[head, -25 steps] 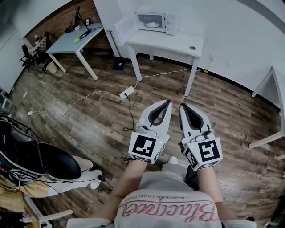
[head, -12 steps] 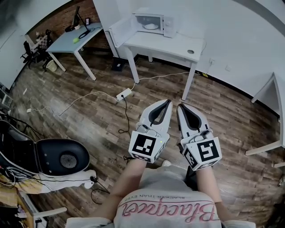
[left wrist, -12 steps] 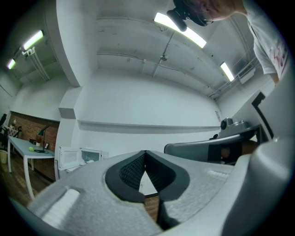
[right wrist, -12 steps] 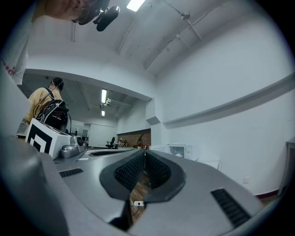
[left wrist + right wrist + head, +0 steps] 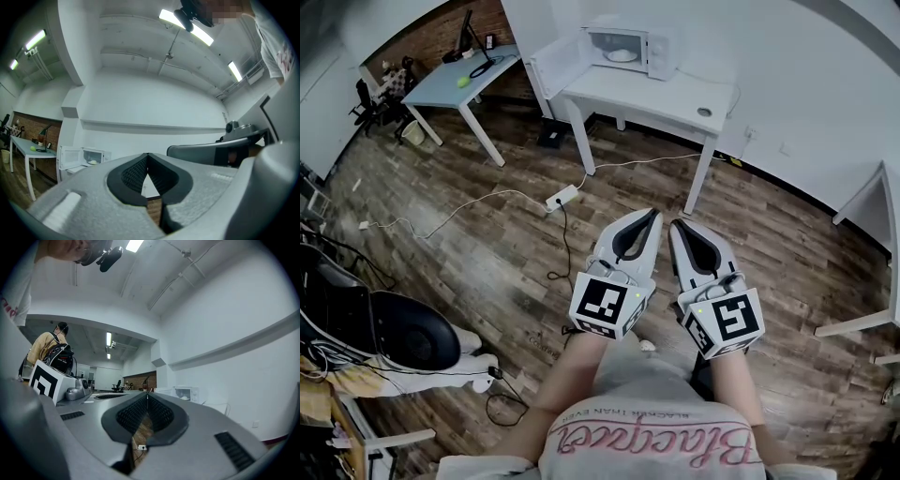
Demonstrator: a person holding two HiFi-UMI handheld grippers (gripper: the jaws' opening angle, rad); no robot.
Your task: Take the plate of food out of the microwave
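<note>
A white microwave point(image 5: 630, 47) stands with its door point(image 5: 557, 62) swung open on a white table point(image 5: 661, 97) far ahead. Inside it lies a pale plate of food point(image 5: 621, 54). The same microwave point(image 5: 86, 157) shows small in the left gripper view and again as the microwave point(image 5: 186, 393) in the right gripper view. My left gripper point(image 5: 653, 215) and right gripper point(image 5: 676, 225) hang side by side above the wood floor, well short of the table. Both are shut with nothing between their tips.
A power strip point(image 5: 562, 197) and its cable lie on the floor between me and the table. A second desk point(image 5: 459, 82) stands at the far left. A black chair point(image 5: 389, 333) is at my left. Another table's leg point(image 5: 862, 323) shows at the right.
The view has shifted slightly; the microwave table sits a little nearer and further right. Both grippers stay together, shut, in the same pose.
</note>
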